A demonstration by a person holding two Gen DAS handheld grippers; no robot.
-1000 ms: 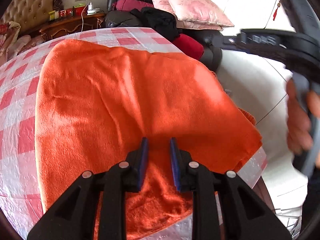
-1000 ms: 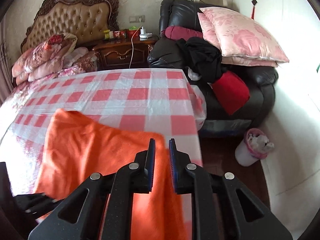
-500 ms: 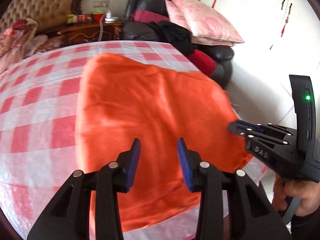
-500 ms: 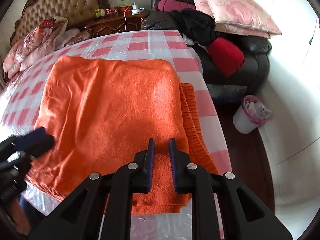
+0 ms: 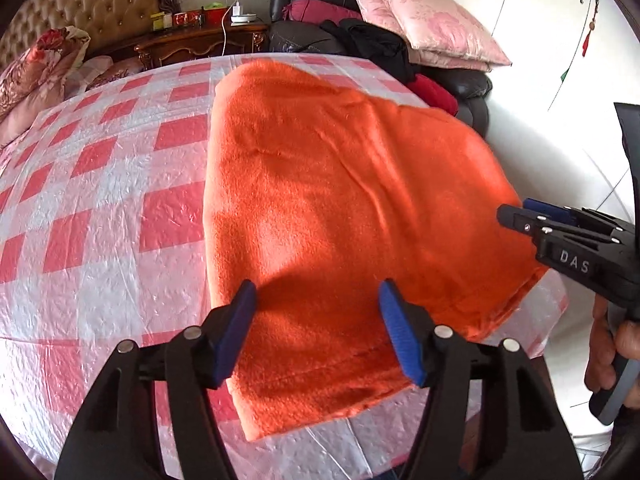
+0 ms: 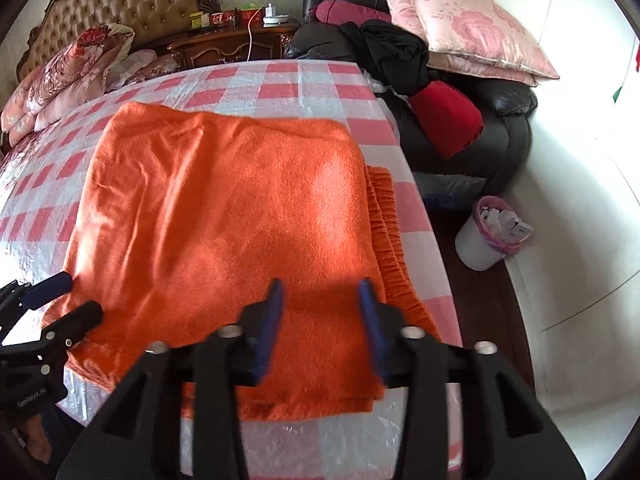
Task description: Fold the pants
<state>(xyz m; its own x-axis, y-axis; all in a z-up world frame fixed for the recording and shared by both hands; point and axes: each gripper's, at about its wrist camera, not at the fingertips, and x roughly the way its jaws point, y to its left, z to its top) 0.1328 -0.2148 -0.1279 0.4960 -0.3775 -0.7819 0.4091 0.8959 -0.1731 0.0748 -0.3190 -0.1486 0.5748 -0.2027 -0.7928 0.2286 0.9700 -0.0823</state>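
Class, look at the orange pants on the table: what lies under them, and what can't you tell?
The folded orange pants lie on a red-and-white checked tablecloth. At their right edge the elastic waistband peeks from beneath the top layer. The cloth beneath them and the lower layers are covered.

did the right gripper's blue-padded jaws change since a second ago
Yes. The right gripper was nearly shut; its jaws now stand open above the folded orange fleece pants, which lie on the red-checked tablecloth.

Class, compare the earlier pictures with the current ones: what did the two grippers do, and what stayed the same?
Both the left gripper and right gripper opened their fingers, letting go of the orange pants, and drew back. The pants stayed folded on the checked tablecloth.
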